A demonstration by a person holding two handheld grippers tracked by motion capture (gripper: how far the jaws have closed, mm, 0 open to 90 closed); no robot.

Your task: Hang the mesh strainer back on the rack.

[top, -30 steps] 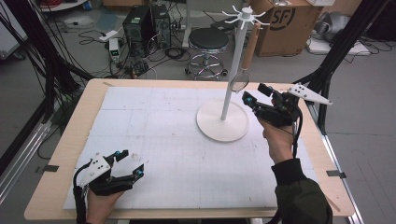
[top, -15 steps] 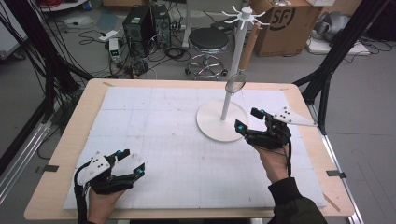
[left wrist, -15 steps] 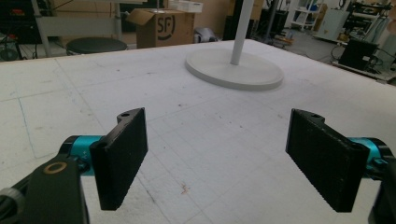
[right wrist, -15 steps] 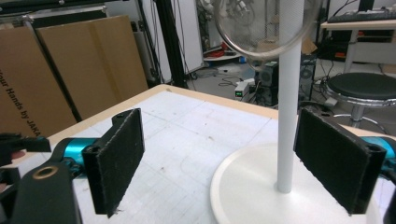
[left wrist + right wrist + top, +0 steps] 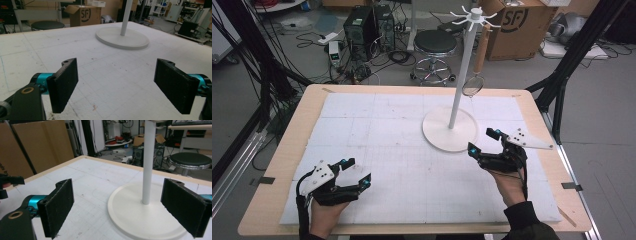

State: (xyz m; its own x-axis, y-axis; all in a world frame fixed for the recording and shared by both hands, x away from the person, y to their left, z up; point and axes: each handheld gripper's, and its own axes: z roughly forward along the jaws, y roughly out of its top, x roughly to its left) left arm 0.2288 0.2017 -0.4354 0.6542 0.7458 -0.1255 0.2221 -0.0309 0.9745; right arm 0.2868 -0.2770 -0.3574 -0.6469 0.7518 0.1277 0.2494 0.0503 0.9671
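Stand (image 5: 450,129): white pole on a round base, upright on the mat, just ahead and left of my right tool (image 5: 490,143).
Strainer (image 5: 473,86): hangs by its wooden handle from a top hook, clear of the base.
Right tool: jaws have just been opening, now spread wide, nothing between them; the pole shows in the gap, farther off.
Left tool (image 5: 359,172): released, jaws wide, low over the mat (image 5: 377,130), well apart from the stand.
Tabletop (image 5: 294,120): wooden rim around the mat.
Hard to see: strainer mesh is blurred.
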